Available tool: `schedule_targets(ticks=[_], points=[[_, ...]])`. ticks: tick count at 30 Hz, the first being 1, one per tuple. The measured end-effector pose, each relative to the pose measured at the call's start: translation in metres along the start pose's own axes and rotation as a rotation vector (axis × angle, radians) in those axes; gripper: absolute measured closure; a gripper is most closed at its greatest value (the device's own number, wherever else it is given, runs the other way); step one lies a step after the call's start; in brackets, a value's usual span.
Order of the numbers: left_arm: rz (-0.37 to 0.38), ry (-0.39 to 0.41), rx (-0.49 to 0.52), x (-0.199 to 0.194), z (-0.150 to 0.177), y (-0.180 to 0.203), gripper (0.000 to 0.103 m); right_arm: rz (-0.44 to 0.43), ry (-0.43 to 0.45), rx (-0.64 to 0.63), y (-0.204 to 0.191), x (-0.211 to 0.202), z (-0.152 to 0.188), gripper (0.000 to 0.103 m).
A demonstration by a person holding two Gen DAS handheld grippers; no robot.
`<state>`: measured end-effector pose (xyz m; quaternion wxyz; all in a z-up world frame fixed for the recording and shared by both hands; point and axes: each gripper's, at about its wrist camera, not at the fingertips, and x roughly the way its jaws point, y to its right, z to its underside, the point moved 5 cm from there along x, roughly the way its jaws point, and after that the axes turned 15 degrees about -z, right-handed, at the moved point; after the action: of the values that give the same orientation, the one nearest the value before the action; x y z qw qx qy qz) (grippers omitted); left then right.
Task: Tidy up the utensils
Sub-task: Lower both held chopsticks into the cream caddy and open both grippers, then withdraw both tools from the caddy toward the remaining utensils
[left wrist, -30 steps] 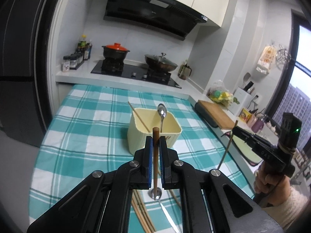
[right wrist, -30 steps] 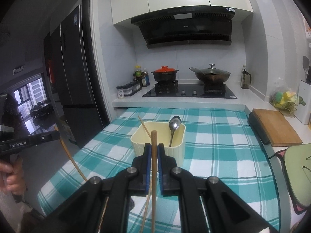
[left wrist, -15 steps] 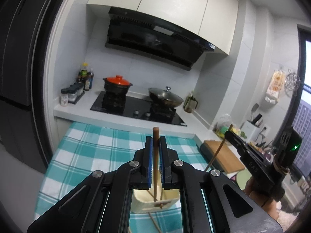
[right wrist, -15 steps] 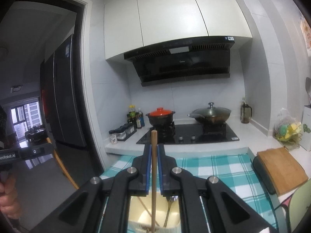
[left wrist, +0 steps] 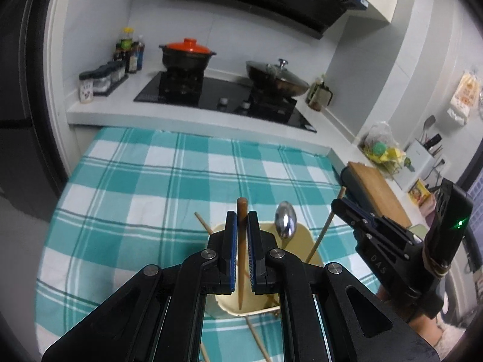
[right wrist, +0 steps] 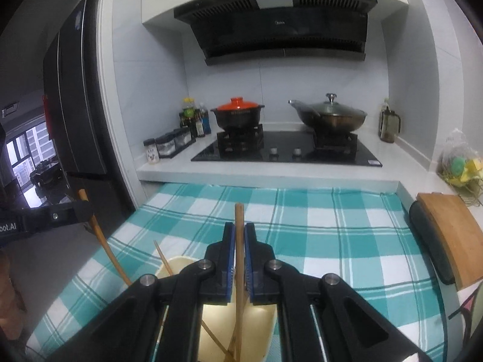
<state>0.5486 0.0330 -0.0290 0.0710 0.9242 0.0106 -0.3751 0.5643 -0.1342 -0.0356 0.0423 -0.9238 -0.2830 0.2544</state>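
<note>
A cream utensil holder [left wrist: 297, 236] stands on the checked tablecloth, right below both grippers; it also shows in the right wrist view [right wrist: 178, 267]. A metal spoon [left wrist: 285, 219] and a chopstick [left wrist: 203, 222] lean inside it. My left gripper [left wrist: 241, 215] is shut on a wooden chopstick [left wrist: 241, 211] held upright, its lower end down in the holder. My right gripper [right wrist: 239, 233] is shut on another wooden chopstick [right wrist: 239, 217], its lower end also inside the holder. The right gripper [left wrist: 341, 205] shows in the left wrist view with its chopstick [left wrist: 324, 232].
Loose chopsticks [left wrist: 256, 339] lie on the teal checked tablecloth [left wrist: 169, 181] in front of the holder. A wooden cutting board [right wrist: 452, 229] lies at the right. Behind are a stove [right wrist: 286, 150] with a red-lidded pot [right wrist: 237, 114] and a wok [right wrist: 329, 117].
Both grippers have come down over the holder with their chopsticks. The chopstick tips now reach into the holder, which had dropped to the bottom of view half a second ago.
</note>
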Motion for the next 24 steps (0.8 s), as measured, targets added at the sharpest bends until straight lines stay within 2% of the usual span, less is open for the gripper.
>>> schedule_targets(ticks=[3, 6, 7, 8, 9, 10, 11, 15, 17, 21, 24], points=[[-0.014, -0.044, 0.019, 0.017, 0.009, 0.007, 0.098, -0.005, -0.074, 0.044, 0.012, 0.013, 0.015, 0.096], [-0.037, -0.04, 0.042, 0.02, 0.016, 0.01, 0.097, 0.011, -0.099, 0.087, 0.021, 0.017, 0.025, 0.094], [-0.039, -0.036, 0.049, 0.018, 0.018, 0.009, 0.09, 0.014, -0.107, 0.094, 0.023, 0.018, 0.027, 0.094], [-0.037, -0.037, 0.056, 0.013, 0.023, 0.007, 0.084, 0.025, -0.111, 0.097, 0.024, 0.017, 0.029, 0.089], [-0.042, -0.036, 0.06, 0.007, 0.027, 0.005, 0.068, 0.033, -0.112, 0.099, 0.024, 0.015, 0.03, 0.085], [-0.05, -0.028, 0.064, -0.001, 0.03, 0.001, 0.053, 0.035, -0.112, 0.101, 0.022, 0.011, 0.03, 0.076], [-0.059, -0.01, 0.071, -0.013, 0.036, -0.003, 0.049, 0.028, -0.107, 0.101, 0.02, 0.005, 0.03, 0.072], [-0.06, 0.02, 0.126, -0.059, 0.066, -0.016, 0.035, 0.013, -0.098, 0.07, 0.005, -0.031, 0.037, 0.07], [-0.055, 0.015, 0.151, -0.081, 0.094, -0.023, 0.029, 0.016, -0.125, 0.049, -0.003, -0.051, 0.052, 0.063], [-0.056, -0.02, 0.183, -0.108, 0.163, -0.035, 0.025, 0.0, -0.212, 0.034, -0.022, -0.086, 0.102, 0.062], [-0.097, -0.038, 0.179, -0.117, 0.222, -0.043, 0.025, -0.006, -0.268, 0.017, -0.038, -0.113, 0.154, 0.062]])
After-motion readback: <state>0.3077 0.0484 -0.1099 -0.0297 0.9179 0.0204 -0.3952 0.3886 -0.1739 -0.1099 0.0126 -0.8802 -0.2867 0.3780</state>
